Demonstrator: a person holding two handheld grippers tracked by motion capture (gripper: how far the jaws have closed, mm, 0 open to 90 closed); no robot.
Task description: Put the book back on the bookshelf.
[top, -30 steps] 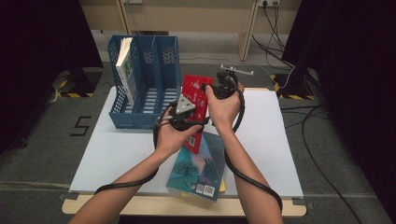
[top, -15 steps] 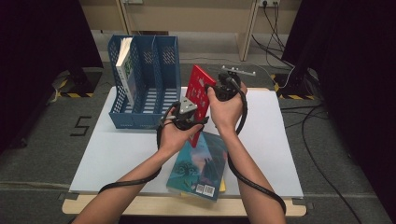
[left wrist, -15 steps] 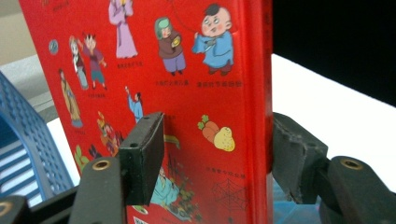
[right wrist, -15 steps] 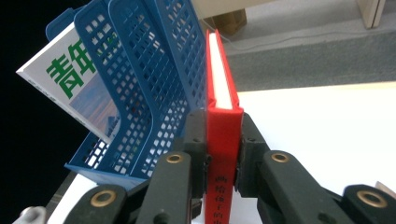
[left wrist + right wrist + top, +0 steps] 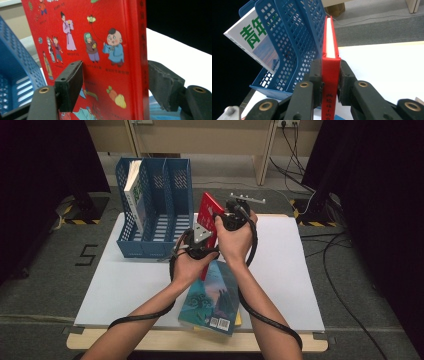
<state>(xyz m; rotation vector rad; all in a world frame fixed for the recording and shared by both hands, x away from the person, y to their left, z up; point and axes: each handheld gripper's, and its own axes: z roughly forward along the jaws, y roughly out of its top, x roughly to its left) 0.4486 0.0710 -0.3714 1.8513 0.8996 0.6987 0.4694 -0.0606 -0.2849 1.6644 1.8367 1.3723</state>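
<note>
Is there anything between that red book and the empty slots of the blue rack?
Nothing visible. The red hardcover book, clamped in the right claw, stands just right of the blue plastic mesh file rack, whose middle and right slots look open.

The left gripper [image 5: 115,82] has its two black jaws rising from the bottom edge, one on each side of an upright red book [image 5: 100,50]. The near jaw stands in front of the illustrated cover; the far jaw stands beyond the spine, with a visible gap. The jaws have just been opening, with the book between them. The cover bears cartoon figures and small printed characters. A blue perforated file rack [image 5: 15,72] occupies the left edge. The white counter [image 5: 180,60] extends behind the book.
</note>
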